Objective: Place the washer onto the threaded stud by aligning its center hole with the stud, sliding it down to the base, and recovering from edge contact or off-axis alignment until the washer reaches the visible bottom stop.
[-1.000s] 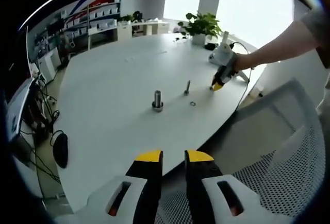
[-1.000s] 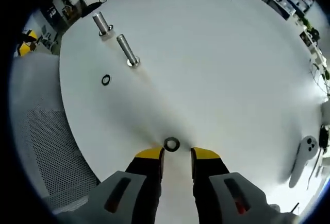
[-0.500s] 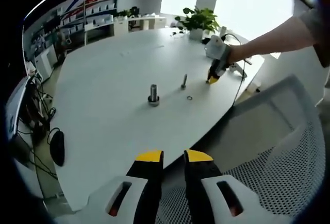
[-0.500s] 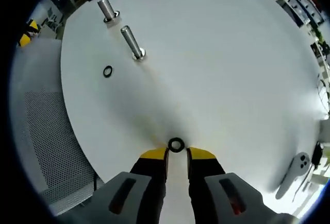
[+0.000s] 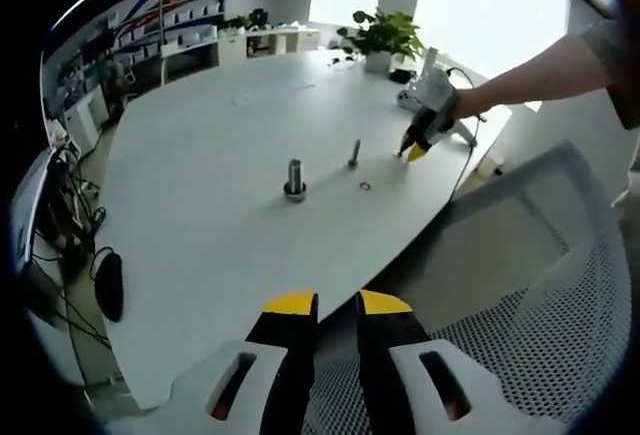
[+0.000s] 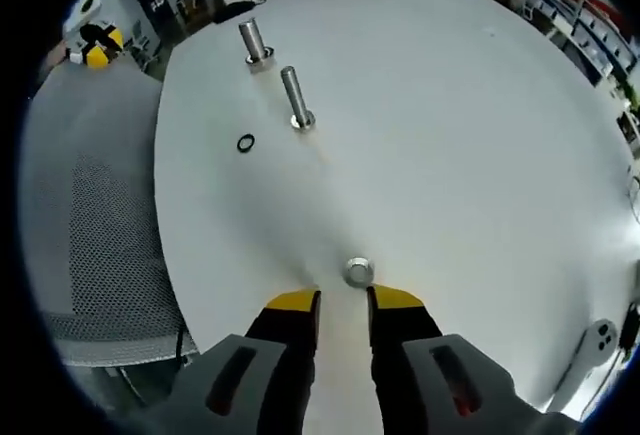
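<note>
On the white table (image 6: 470,125) a silver washer (image 6: 358,272) lies just ahead of my right gripper (image 6: 344,300). That gripper's jaws stand slightly apart, and the washer sits near the right tip. I cannot tell if they touch. Farther off stand a thin threaded stud (image 6: 295,98), a thicker stud (image 6: 252,42) with a collar at its base, and a small dark ring (image 6: 245,142). From my left gripper (image 5: 337,305), held narrowly open over a chair, I see the thin stud (image 5: 354,152), the thick stud (image 5: 294,178), the ring (image 5: 365,187) and the right gripper (image 5: 412,149) in a person's hand.
A mesh office chair (image 5: 530,305) sits against the table's near edge (image 6: 165,215). A white controller (image 6: 592,347) lies at the table's far side. A potted plant (image 5: 385,35) stands at the back, and a dark mouse (image 5: 108,285) is on the floor side. The left gripper (image 6: 97,43) shows beyond the chair.
The right gripper's jaws narrowed, then widened a little. The washer has stayed at their tips and now shows as a bright disc. Both cameras shifted slightly. The studs have not moved.
</note>
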Motion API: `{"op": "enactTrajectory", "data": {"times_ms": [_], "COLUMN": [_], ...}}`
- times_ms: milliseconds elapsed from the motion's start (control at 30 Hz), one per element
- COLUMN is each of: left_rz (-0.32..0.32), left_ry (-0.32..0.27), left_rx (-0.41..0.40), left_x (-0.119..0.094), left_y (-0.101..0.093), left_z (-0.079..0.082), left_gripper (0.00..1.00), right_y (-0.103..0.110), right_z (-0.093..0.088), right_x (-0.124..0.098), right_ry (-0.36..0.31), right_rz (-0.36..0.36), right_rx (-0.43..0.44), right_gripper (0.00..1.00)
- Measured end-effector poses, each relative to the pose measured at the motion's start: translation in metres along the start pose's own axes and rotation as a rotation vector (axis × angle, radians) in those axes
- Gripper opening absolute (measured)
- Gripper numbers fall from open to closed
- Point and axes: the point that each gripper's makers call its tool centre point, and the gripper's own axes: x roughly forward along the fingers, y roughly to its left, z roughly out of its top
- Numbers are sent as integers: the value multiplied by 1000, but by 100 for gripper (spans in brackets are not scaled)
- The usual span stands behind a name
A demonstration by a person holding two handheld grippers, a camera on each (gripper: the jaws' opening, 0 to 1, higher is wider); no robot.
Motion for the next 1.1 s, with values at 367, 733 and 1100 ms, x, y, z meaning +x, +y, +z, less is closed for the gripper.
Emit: {"op": "enactTrajectory", "data": {"times_ms": [367, 733, 1100], "left_rz": [1, 5, 7], "left_ry": [8, 10, 14], "left_rx": [-3, -6, -8], "left_x": [0, 0, 0], "left_y": [0, 1, 2], "left_z": [-1, -2, -2], "left_gripper": [13, 13, 13], "right_y": [-5, -8, -7], "right_z": [11, 14, 17], "right_x": [4, 8, 9], "right_ry": [75, 166, 169], "right_rz": [-17, -15, -19], "right_rx": [62, 67, 27], "right_gripper": [19, 17, 18]}}
